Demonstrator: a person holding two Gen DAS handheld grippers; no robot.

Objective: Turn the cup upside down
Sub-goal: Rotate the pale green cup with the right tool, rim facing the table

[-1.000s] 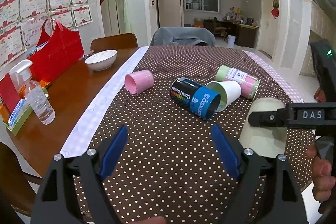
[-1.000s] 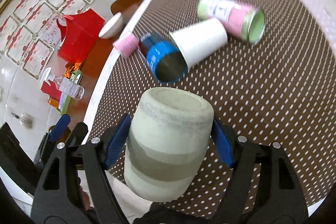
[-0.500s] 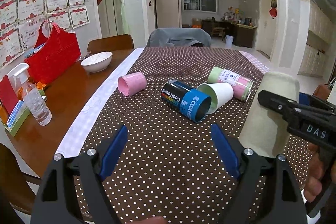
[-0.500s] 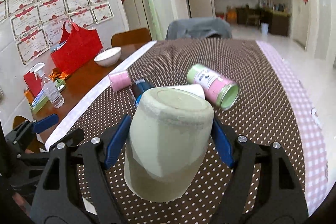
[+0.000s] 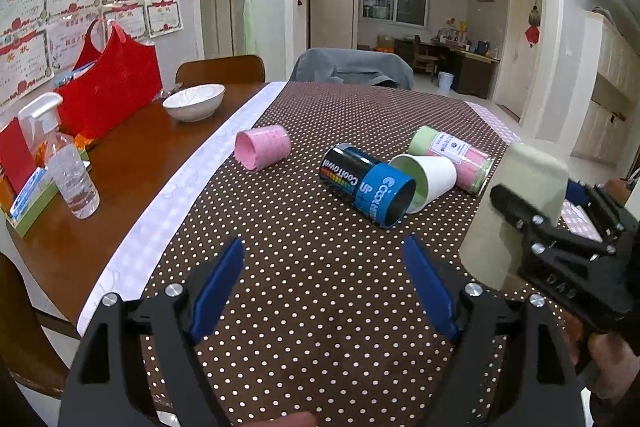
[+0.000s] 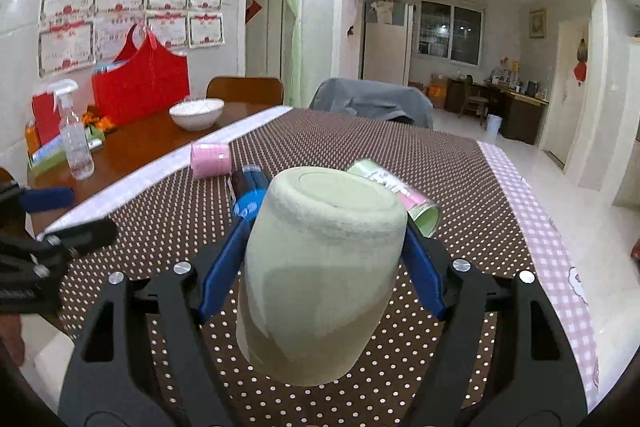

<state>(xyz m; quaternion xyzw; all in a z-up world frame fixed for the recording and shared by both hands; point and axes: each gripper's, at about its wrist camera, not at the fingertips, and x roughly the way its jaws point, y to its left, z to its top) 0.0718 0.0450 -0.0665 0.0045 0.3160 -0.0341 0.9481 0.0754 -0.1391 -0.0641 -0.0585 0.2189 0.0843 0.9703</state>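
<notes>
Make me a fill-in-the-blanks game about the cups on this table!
1. The right tongs hold the green cup with its base facing ____.
2. The left tongs hold ____.
3. The pink cup lies on its ____.
4. The bowl is colored ____.

Missing words: up; nothing; side; white

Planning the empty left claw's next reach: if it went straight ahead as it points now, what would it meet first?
Most likely the blue-and-black can lying on its side just right of centre ahead; the left claw is open, with only dotted tablecloth between. Depth is uncertain.
</notes>
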